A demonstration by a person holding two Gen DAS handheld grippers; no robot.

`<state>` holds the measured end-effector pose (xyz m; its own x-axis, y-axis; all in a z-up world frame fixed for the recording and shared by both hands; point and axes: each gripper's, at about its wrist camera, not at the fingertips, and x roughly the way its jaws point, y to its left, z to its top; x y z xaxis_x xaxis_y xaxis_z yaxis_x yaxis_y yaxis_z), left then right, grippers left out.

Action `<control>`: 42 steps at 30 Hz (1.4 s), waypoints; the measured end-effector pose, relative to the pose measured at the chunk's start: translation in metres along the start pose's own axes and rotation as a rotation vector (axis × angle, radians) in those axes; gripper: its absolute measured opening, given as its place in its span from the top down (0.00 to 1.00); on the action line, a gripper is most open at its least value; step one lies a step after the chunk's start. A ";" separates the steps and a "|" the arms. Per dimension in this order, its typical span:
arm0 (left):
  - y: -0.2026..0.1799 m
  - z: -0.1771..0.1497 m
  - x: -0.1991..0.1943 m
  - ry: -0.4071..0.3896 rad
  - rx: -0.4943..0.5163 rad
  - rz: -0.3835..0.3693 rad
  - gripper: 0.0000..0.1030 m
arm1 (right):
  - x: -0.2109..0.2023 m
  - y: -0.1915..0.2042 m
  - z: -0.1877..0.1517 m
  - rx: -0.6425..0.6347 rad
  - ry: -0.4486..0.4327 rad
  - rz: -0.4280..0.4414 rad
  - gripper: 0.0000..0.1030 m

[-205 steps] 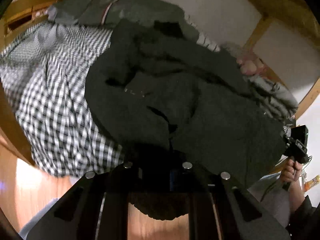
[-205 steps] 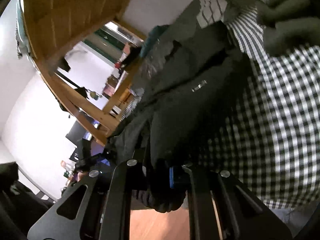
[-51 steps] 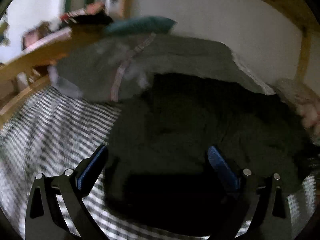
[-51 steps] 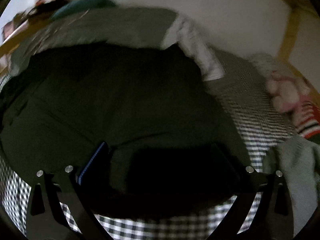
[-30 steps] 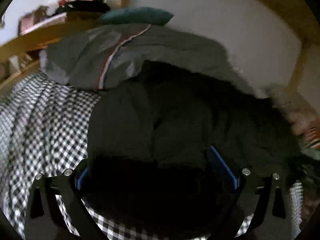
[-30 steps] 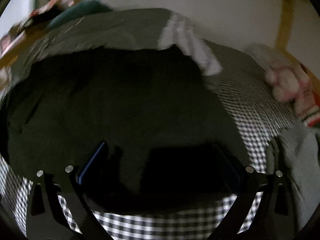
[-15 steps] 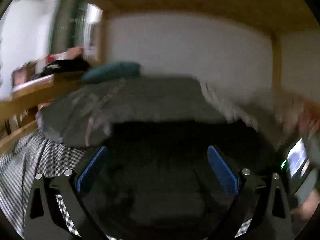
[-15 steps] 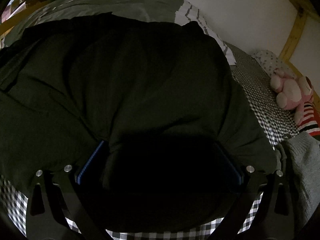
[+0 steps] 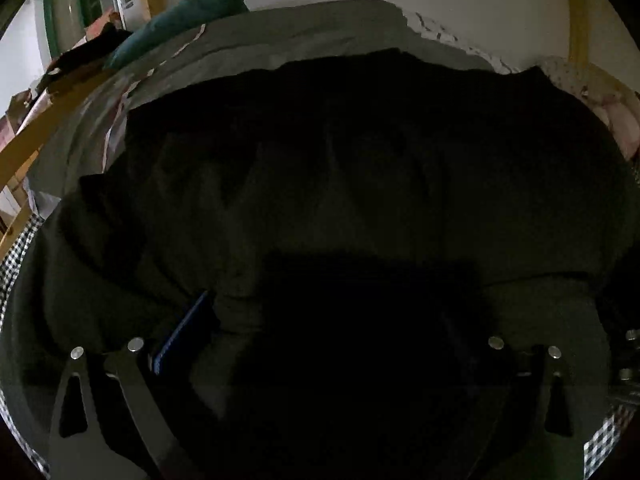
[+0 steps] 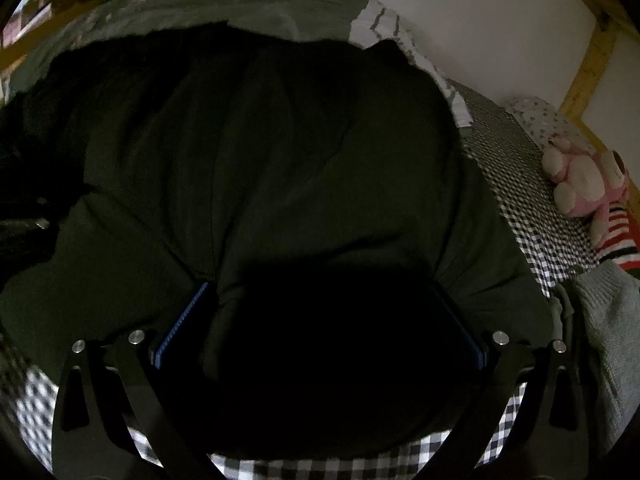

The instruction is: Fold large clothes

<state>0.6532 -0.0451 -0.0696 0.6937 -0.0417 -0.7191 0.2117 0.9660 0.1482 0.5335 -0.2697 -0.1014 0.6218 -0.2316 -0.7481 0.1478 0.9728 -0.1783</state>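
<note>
the dark green coat (image 10: 280, 160) lies spread on the checked bed (image 10: 532, 232). both the left gripper (image 9: 320, 340) and the right gripper (image 10: 316, 320) have fingers wide apart over it, holding nothing. thick cloth may bunch, so a pinch could take only one layer.

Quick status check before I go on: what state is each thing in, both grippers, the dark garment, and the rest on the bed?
Left gripper: open, over the garment.
Right gripper: open, over the garment.
Dark garment: spread on the bed, wrinkled, ungripped.
Checked sheet: partly covered.
Pink plush toy: lying apart from the garment.
Grey blanket: bunched behind the garment.
</note>
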 end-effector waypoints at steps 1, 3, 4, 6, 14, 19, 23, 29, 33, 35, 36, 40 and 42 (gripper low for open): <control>0.000 0.000 0.003 0.003 0.002 0.000 0.04 | -0.014 -0.006 -0.003 0.025 -0.016 0.031 0.03; 0.004 0.001 0.014 0.006 0.003 -0.005 0.04 | -0.045 -0.026 -0.013 0.134 -0.074 0.131 0.03; 0.005 0.000 0.016 0.007 0.001 -0.008 0.04 | -0.060 -0.042 -0.024 0.235 -0.090 0.221 0.03; 0.005 0.001 0.018 0.006 0.001 -0.004 0.04 | -0.069 -0.066 -0.046 0.383 -0.074 0.360 0.03; 0.005 0.000 0.021 0.013 0.003 -0.009 0.04 | -0.024 -0.095 -0.113 0.712 0.023 0.659 0.03; 0.006 0.001 0.022 0.016 0.004 -0.016 0.04 | 0.005 -0.109 -0.114 0.934 -0.054 0.765 0.03; 0.007 0.001 0.022 0.012 0.004 -0.016 0.04 | 0.030 -0.119 -0.099 1.085 -0.014 0.776 0.02; 0.006 -0.002 0.021 -0.002 0.001 -0.011 0.04 | 0.064 -0.129 -0.077 1.305 -0.009 0.855 0.04; 0.007 -0.002 0.021 -0.005 -0.008 -0.005 0.04 | 0.060 -0.127 -0.075 1.292 0.029 0.858 0.52; 0.006 -0.004 0.018 -0.008 -0.007 0.001 0.04 | 0.042 -0.127 -0.076 1.279 -0.010 0.934 0.59; 0.005 -0.004 0.016 -0.007 -0.005 0.001 0.04 | 0.028 -0.126 -0.075 1.260 -0.042 0.971 0.60; 0.005 -0.008 0.011 -0.004 0.000 0.005 0.04 | 0.008 -0.117 -0.064 1.215 -0.038 0.857 0.42; 0.004 -0.007 0.011 0.002 -0.004 0.009 0.04 | 0.042 -0.113 -0.063 1.259 0.047 0.785 0.34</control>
<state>0.6571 -0.0400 -0.0815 0.6943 -0.0329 -0.7190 0.2032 0.9673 0.1520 0.4946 -0.3897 -0.1530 0.8347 0.3640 -0.4132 0.3627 0.2012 0.9099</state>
